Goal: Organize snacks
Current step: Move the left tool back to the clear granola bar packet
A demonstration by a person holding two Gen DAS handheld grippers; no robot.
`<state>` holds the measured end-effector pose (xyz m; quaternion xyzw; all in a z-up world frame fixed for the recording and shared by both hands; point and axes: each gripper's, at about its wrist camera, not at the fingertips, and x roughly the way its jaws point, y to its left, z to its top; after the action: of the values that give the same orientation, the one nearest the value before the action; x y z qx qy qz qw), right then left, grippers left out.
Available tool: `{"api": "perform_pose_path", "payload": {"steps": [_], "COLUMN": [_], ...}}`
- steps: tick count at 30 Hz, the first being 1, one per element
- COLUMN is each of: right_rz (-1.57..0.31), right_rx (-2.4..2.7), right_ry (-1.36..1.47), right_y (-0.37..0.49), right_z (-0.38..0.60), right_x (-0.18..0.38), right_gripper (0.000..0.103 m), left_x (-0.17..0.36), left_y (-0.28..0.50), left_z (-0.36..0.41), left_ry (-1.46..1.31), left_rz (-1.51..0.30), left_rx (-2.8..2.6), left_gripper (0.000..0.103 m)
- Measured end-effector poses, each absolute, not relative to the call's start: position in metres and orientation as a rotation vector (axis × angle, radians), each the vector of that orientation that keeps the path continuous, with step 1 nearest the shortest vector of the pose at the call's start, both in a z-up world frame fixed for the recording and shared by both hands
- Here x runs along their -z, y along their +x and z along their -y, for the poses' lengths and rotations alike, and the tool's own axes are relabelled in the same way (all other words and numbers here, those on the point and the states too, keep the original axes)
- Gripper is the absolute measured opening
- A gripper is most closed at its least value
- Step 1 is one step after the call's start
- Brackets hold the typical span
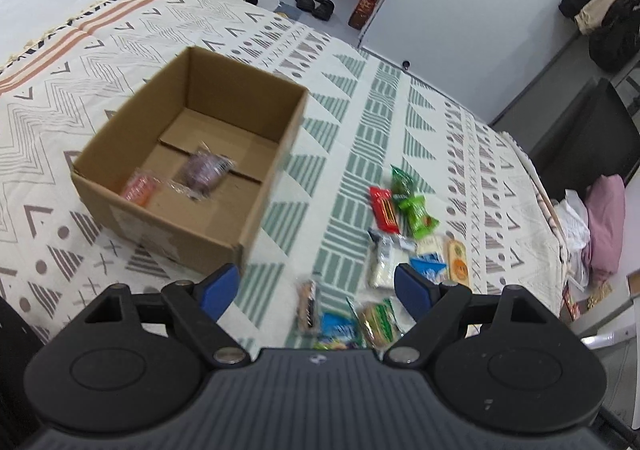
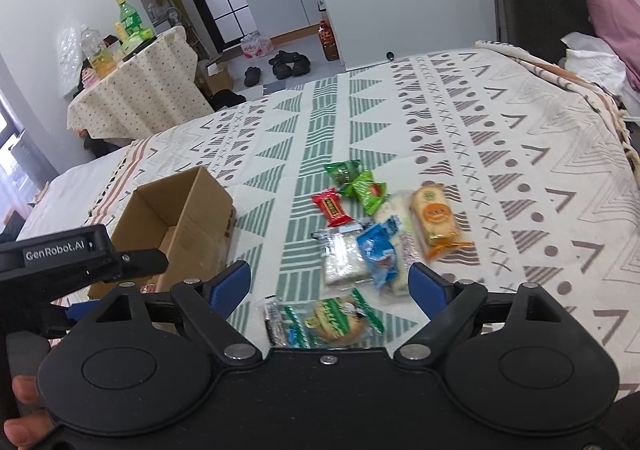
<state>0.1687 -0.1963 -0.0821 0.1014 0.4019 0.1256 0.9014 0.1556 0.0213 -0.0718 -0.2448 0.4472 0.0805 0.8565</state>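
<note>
I held both my left gripper [image 1: 316, 286] and right gripper [image 2: 330, 282] apart and empty above the snacks [image 2: 360, 234] scattered on the bed [image 2: 520, 138], the box [image 1: 192, 170] alongside for dropping them in.

Bed [image 1: 400, 122] under patterned blanket: open cardboard box [image 1: 248, 218] left, loose snack packets [image 2: 360, 246] beside it.

Matt brown cardboard box [image 1: 192, 166], glossy plastic snack wrappers [image 2: 372, 246], woven cloth bedspread [image 2: 500, 154]
</note>
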Motion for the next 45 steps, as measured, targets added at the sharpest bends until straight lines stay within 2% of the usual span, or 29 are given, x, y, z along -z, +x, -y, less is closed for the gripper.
{"api": "perform_pose_path", "payload": {"steps": [12,26,28,33,42,45], "right_rz": [-0.824,-0.873,-0.885,-0.913,-0.976,-0.987], "right_rx": [-0.230,-0.252,-0.257,-0.277,-0.309,-0.321], "right_ry": [0.269,0.347,0.359,0.394,0.415,0.416], "right_y": [0.156,0.156,0.158,0.166,0.188,0.195], "right_z": [0.246,0.267,0.266,0.263,0.252,0.248], "right_x": [0.087,0.121,0.128,0.142,0.165,0.170], "right_gripper": [0.089,0.089,0.089,0.088,0.086,0.085], "left_x": [0.076,0.110,0.117,0.137,0.161,0.166], "left_y": [0.150,0.155,0.157,0.163,0.177,0.183], "left_z": [0.027,0.033,0.034,0.030,0.018,0.018], "left_ry": [-0.432,-0.410,-0.397,-0.414,-0.442,-0.450], "left_rz": [-0.975,-1.022,-1.034,-1.086,-1.122,-1.130], "left_rx": [-0.130,-0.180,-0.189,-0.218,-0.300,-0.315], "left_gripper": [0.084,0.080,0.076,0.056,0.040,0.038]}}
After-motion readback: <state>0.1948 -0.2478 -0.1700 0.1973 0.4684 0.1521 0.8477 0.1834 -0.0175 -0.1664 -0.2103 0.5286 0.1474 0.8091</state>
